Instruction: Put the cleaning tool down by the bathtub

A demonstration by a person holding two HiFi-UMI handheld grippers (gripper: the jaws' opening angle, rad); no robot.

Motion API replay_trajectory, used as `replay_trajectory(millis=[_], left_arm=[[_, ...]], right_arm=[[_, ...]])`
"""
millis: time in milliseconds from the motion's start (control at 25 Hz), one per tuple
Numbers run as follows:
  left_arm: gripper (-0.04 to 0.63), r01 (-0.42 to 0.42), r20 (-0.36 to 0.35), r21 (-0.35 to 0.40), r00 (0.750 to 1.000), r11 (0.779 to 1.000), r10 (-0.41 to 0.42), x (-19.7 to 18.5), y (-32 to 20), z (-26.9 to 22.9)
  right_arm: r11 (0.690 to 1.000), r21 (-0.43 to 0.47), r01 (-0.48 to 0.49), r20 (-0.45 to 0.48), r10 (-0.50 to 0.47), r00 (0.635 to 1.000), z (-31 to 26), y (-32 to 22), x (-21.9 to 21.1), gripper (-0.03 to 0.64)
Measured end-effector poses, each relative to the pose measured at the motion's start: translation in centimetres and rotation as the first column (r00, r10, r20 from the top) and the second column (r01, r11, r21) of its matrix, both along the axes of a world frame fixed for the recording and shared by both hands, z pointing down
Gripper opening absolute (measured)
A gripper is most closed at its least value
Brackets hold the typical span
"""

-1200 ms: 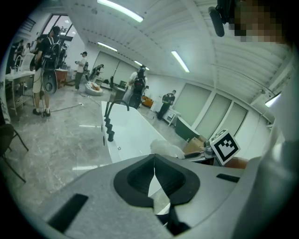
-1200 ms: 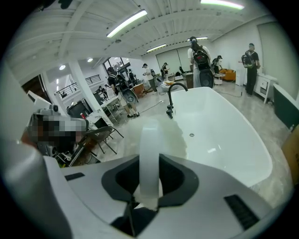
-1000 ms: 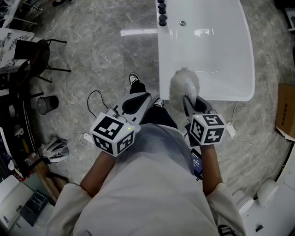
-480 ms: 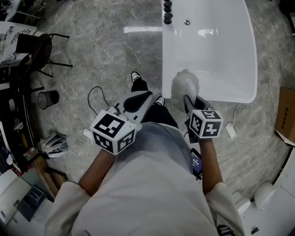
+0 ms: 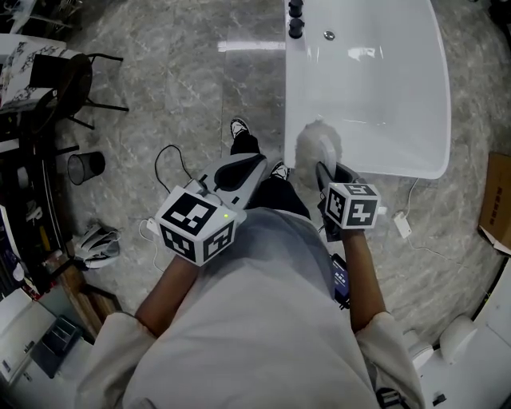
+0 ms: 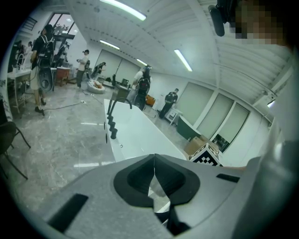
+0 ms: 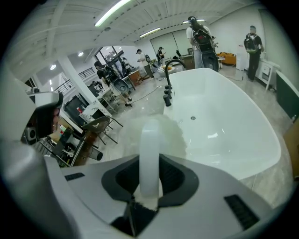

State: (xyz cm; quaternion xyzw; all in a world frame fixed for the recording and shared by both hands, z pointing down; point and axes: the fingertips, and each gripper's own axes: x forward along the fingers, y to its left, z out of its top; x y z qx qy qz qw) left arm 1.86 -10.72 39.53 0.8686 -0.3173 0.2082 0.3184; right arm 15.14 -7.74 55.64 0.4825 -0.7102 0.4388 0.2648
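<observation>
The cleaning tool (image 5: 318, 145) is a white brush with a fluffy head and a white handle (image 7: 149, 154). My right gripper (image 5: 326, 177) is shut on that handle, and the fluffy head (image 7: 166, 133) sticks out over the near left corner of the white bathtub (image 5: 383, 88). In the right gripper view the tub (image 7: 219, 126) stretches away to the right of the tool. My left gripper (image 5: 238, 172) hangs above the floor to the left of the tub, jaws shut with nothing between them (image 6: 154, 175).
Black taps (image 5: 296, 20) stand on the tub's far left rim. A person's shoes (image 5: 239, 132) are on the marble floor by the tub. A wire bin (image 5: 85, 167), a chair (image 5: 68, 76), a floor cable (image 5: 172, 164) and a cardboard box (image 5: 497, 200) lie around.
The view has drifted slightly, so the tub sits a little higher and further right. The right gripper still holds the tool at the tub's corner; the left stays still.
</observation>
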Motion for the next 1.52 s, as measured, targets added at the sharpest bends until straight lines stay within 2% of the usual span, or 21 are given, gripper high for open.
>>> replay_trajectory(millis=[920, 1520], left_arm=[[0.008, 0.019, 0.017, -0.019, 1.0, 1.0, -0.019, -0.4, -0.4, 0.6], [0.008, 0.029, 0.031, -0.028, 0.999, 0.999, -0.029, -1.3, -0.6, 0.8]], right_arm=[[0.988, -0.143, 0.057, -0.024, -0.061, 0.998, 6.4, 1.8, -1.0, 0.077], [0.978, -0.196, 0.07, -0.045, -0.08, 0.996, 9.6, 2.2, -1.8, 0.078]])
